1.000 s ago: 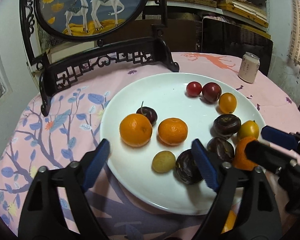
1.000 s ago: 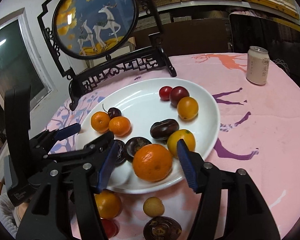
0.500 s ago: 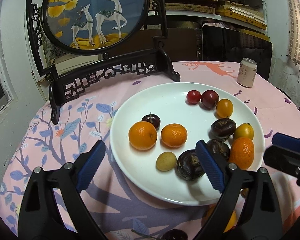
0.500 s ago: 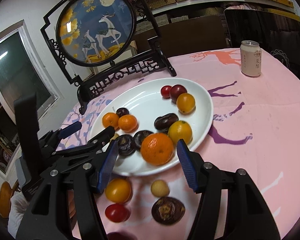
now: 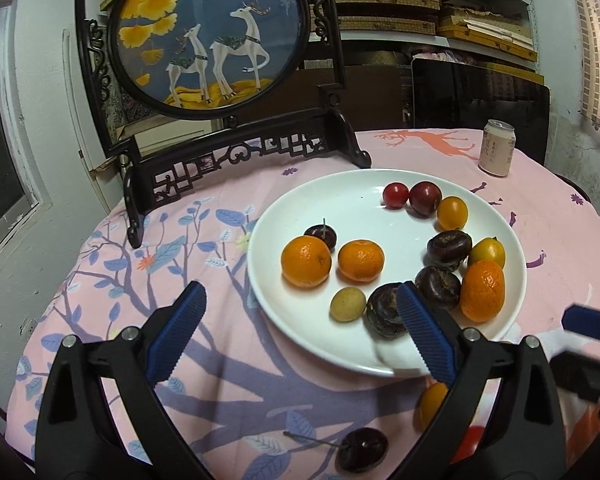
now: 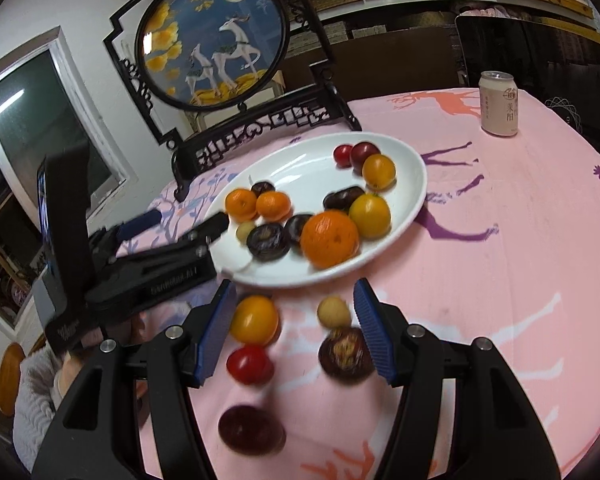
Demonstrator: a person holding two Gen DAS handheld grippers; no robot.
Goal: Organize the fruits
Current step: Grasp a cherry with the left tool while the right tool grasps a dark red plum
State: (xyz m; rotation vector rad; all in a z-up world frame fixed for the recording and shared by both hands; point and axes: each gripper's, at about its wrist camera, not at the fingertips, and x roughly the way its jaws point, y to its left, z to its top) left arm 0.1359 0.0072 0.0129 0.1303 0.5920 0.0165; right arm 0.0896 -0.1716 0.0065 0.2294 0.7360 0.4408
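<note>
Left wrist view
Left gripper: fingers spread wide, nothing between them; its right finger covers part of a dark fruit at the plate's 6 o'clock rim.
Plate: white, on the pink bench; holds two oranges at 9 o'clock, a small tan fruit, a large orange at 4 o'clock, and red and yellow fruits toward 1 o'clock.
Off-plate fruit: a yellow fruit half hidden behind the right finger; a dark cherry near the bottom edge; a red fruit mostly covered by the gripper body.
Right gripper: only a blue tip and black body show at 3 o'clock, cut by the frame.
Can: upright, at 1 o'clock beyond the plate.

Right wrist view
Right gripper: fingers wide apart, holding nothing; image motion-blurred.
Loose fruit on cloth: yellow-orange fruit touching the left finger; red fruit below it; tan fruit and dark fruit by the right finger, the latter partly covered; a smeared dark fruit at 6 o'clock, kind unclear.
Left gripper seen here: at 9 o'clock, one tip over the plate rim.
Deer screen: stands behind the plate at 11 o'clock.
</note>
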